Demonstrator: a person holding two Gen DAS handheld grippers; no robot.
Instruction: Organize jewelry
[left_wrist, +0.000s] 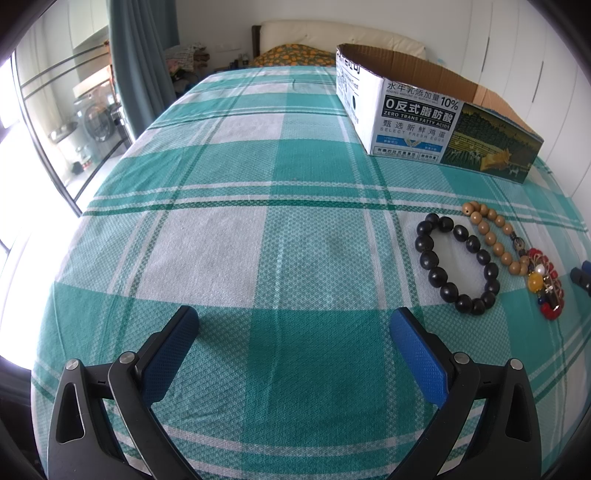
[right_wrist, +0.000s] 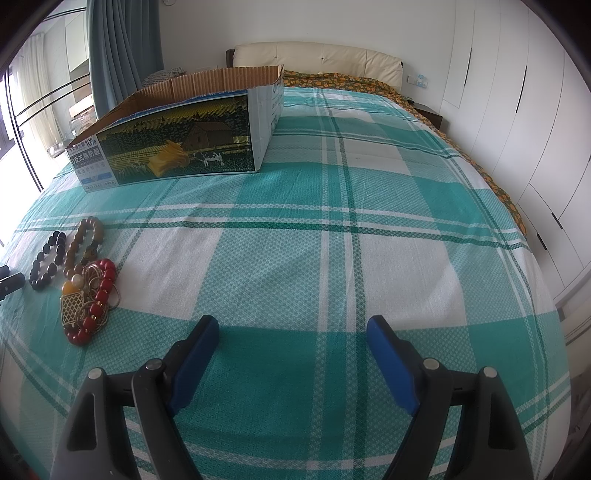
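Three bead pieces lie together on the checked bed sheet. A black bead bracelet (left_wrist: 457, 262) (right_wrist: 46, 260) lies beside a tan bead bracelet (left_wrist: 493, 236) (right_wrist: 84, 245), and a red bead tangle with gold parts (left_wrist: 546, 286) (right_wrist: 92, 301) is next to them. An open cardboard box (left_wrist: 436, 110) (right_wrist: 177, 136) stands farther up the bed. My left gripper (left_wrist: 295, 323) is open and empty, left of the jewelry. My right gripper (right_wrist: 293, 330) is open and empty, right of the jewelry. The right gripper's tip (left_wrist: 581, 275) shows at the left wrist view's right edge.
The teal and white checked sheet (right_wrist: 332, 240) covers a wide bed with a cream headboard (right_wrist: 317, 59). White wardrobe doors (right_wrist: 517, 92) line the right side. A curtain (left_wrist: 140, 55) and glass doors stand on the left.
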